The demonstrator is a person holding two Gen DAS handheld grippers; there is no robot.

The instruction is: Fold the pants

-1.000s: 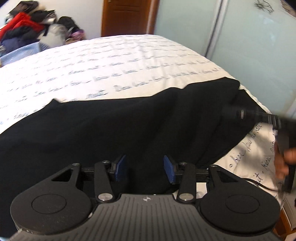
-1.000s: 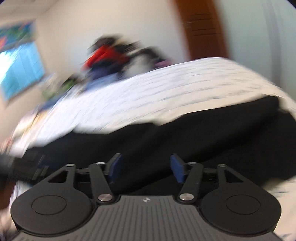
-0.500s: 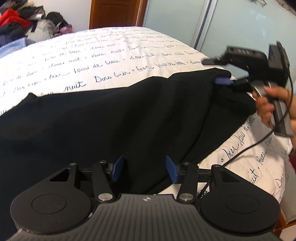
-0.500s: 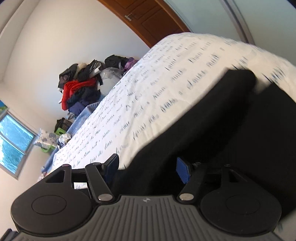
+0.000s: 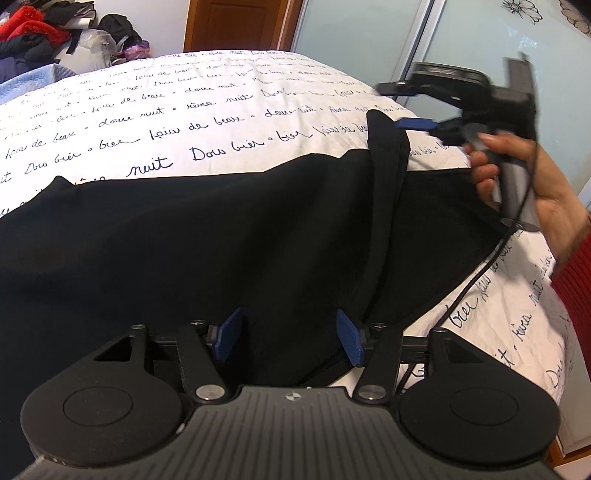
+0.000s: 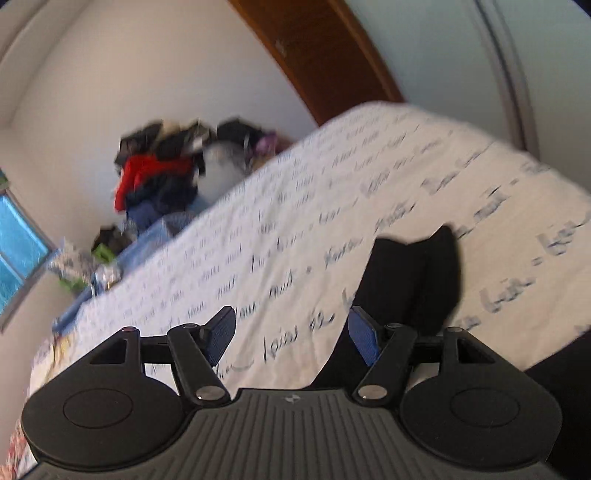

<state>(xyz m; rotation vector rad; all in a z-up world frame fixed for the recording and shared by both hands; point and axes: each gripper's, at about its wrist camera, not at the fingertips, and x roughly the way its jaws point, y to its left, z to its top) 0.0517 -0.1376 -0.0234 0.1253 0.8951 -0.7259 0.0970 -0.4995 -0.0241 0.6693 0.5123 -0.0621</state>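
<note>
1. black pants (image 5: 221,240) are lying spread across a bed (image 5: 221,110), their long axis running side to side along the bed's near edge.
2. the left gripper (image 5: 288,336) is hovering over the middle of the pants, its blue pads spread apart and pinching nothing.
3. the right gripper (image 5: 417,123), held in the person's right hand (image 5: 517,184), is sitting at the right end of the pants, near the bed's right corner.
4. in the left wrist view a corner of the pants (image 5: 384,147) is standing up from the bed just beside the right gripper's blue pad (image 5: 413,123).
5. in the right wrist view the right gripper (image 6: 291,338) is showing its pads spread, with that raised black corner (image 6: 413,273) lying against the outer side of the right-hand pad, not between the pads.
6. judgement: the right gripper is the nearer one to the raised end, so the coming fold probably depends on carrying that end along the long axis toward the left end of the pants.
7. the bed is covered with a white sheet printed with dark cursive writing, soft and slightly creased.
8. beyond the bed, a pile of clothes (image 5: 44,33) is sitting against the wall, beside a wooden door (image 5: 240,22) and pale sliding panels (image 5: 461,44).
</note>
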